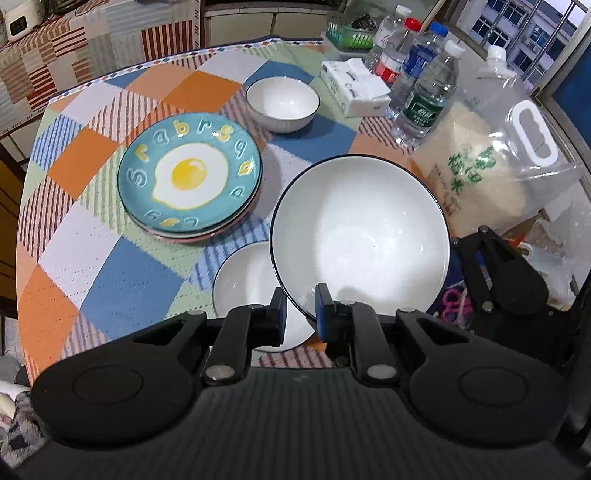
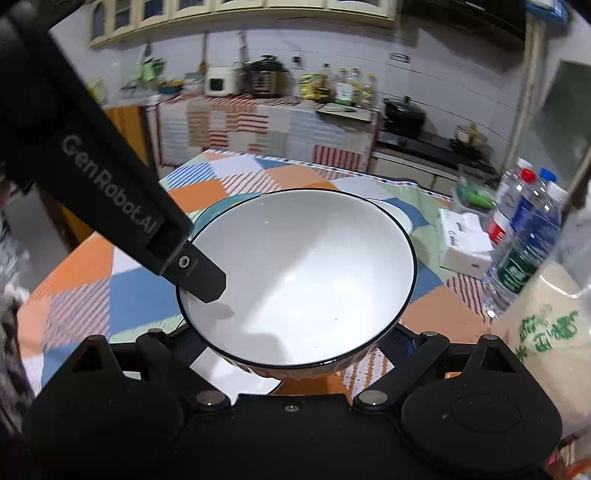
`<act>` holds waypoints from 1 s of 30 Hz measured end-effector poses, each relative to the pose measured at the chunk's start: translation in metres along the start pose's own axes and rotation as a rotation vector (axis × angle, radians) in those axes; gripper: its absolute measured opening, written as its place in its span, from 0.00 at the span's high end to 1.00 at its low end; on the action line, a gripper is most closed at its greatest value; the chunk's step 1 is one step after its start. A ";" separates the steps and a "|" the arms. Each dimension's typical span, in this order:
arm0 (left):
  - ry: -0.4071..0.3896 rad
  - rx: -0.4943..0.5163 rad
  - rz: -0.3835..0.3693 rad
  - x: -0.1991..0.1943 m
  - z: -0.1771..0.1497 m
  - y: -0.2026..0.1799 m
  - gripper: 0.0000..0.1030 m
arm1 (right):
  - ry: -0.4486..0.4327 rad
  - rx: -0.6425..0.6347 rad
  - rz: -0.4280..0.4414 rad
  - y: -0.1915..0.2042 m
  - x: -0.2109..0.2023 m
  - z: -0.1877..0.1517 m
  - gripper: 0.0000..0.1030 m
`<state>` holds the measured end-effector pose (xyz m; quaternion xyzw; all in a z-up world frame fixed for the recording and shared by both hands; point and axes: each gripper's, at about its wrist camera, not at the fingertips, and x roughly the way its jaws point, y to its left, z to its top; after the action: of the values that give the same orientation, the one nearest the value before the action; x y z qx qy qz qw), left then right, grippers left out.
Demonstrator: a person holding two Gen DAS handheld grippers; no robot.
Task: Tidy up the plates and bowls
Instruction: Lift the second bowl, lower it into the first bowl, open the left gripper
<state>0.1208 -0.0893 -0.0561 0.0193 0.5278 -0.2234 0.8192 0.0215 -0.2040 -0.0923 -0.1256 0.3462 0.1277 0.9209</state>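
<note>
A large white bowl [image 1: 360,236] with a dark rim is held tilted above the checked tablecloth. My left gripper [image 1: 301,306] is shut on its near rim. In the right wrist view the same bowl [image 2: 299,280] fills the centre, with the left gripper's finger [image 2: 201,275] over its left rim. My right gripper sits under the bowl's near edge; its fingertips are hidden. A small white bowl [image 1: 251,291] sits under the large one. A second small bowl [image 1: 282,105] stands further back. A stack of plates topped by a teal fried-egg plate [image 1: 190,173] lies to the left.
Several water bottles [image 1: 421,81], a white tissue box [image 1: 354,86] and a clear rice container [image 1: 491,155] crowd the table's right side. A green basket [image 1: 349,35] stands at the back. The table's edge [image 1: 33,155] curves on the left. A kitchen counter [image 2: 266,122] lies beyond.
</note>
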 end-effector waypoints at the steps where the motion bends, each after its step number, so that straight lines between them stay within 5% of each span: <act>1: 0.002 -0.005 -0.004 0.001 -0.002 0.002 0.87 | 0.000 -0.001 0.007 0.001 0.001 -0.002 0.07; 13: 0.072 -0.057 0.016 0.039 -0.021 0.029 0.87 | 0.070 0.008 0.111 0.016 0.038 -0.022 0.08; 30: 0.150 -0.129 -0.001 0.068 -0.025 0.051 0.86 | 0.228 -0.081 0.148 0.026 0.065 -0.016 0.08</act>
<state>0.1422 -0.0600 -0.1369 -0.0174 0.6009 -0.1874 0.7769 0.0513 -0.1753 -0.1510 -0.1504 0.4514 0.1939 0.8579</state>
